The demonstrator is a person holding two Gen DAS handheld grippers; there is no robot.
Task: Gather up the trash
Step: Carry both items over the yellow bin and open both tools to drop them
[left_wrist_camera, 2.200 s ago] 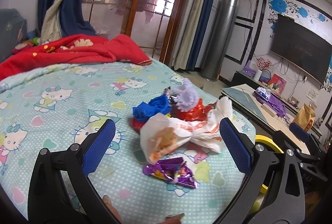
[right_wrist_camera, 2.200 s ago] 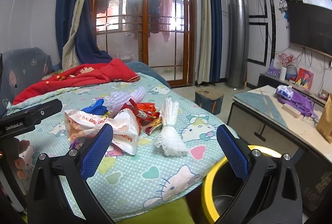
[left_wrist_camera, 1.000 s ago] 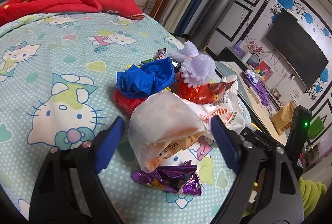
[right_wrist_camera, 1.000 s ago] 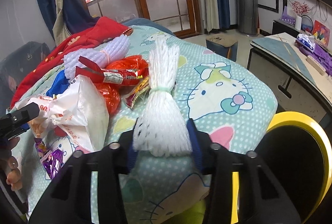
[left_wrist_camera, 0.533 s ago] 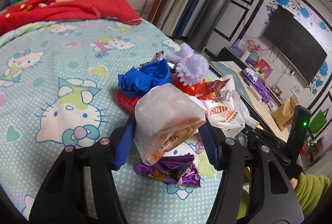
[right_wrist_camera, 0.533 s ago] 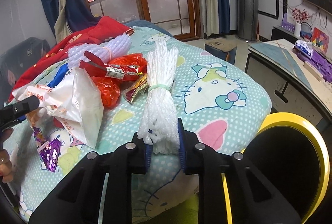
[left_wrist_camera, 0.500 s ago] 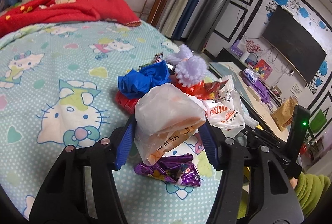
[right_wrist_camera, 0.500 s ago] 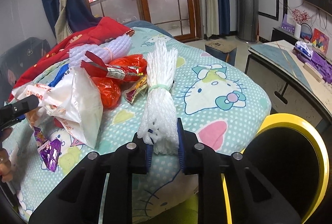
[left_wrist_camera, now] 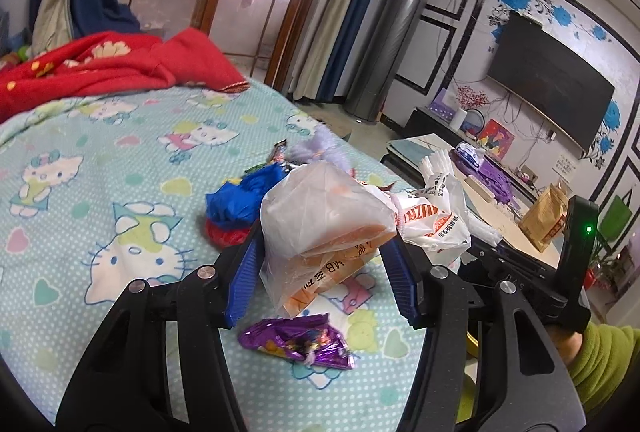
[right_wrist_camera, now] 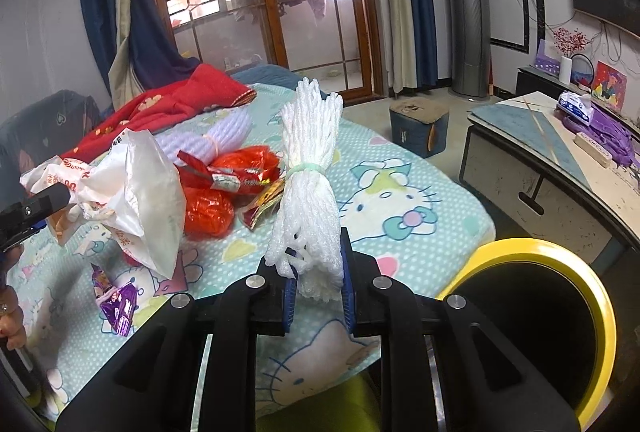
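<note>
My left gripper (left_wrist_camera: pixel 324 246) is shut on a white and orange plastic bag (left_wrist_camera: pixel 324 207), its blue pads pressing both sides, and holds it above the bed. A purple wrapper (left_wrist_camera: pixel 296 342) lies on the sheet just below it. Behind the bag sit a blue bag (left_wrist_camera: pixel 240 197), something red (left_wrist_camera: pixel 226 234) and a lavender foam net (left_wrist_camera: pixel 316 147). My right gripper (right_wrist_camera: pixel 318 272) is shut on the lower end of a white foam net bundle (right_wrist_camera: pixel 308 167), which stands tilted upward. A yellow-rimmed bin (right_wrist_camera: pixel 520 244) stands open at the lower right of that view.
Red wrappers (right_wrist_camera: pixel 228 183) lie beside the bundle on the cartoon-cat bedsheet (right_wrist_camera: pixel 400 199). A red blanket (right_wrist_camera: pixel 172 103) is heaped at the far end. A low table (right_wrist_camera: pixel 540 135) and a small stool (right_wrist_camera: pixel 418 123) stand beyond the bed. A green sleeve (left_wrist_camera: pixel 600 356) shows at the right.
Both grippers closed, the left on the plastic bag and the right on the white foam net. Each then rose a little, lifting its item off the sheet.
</note>
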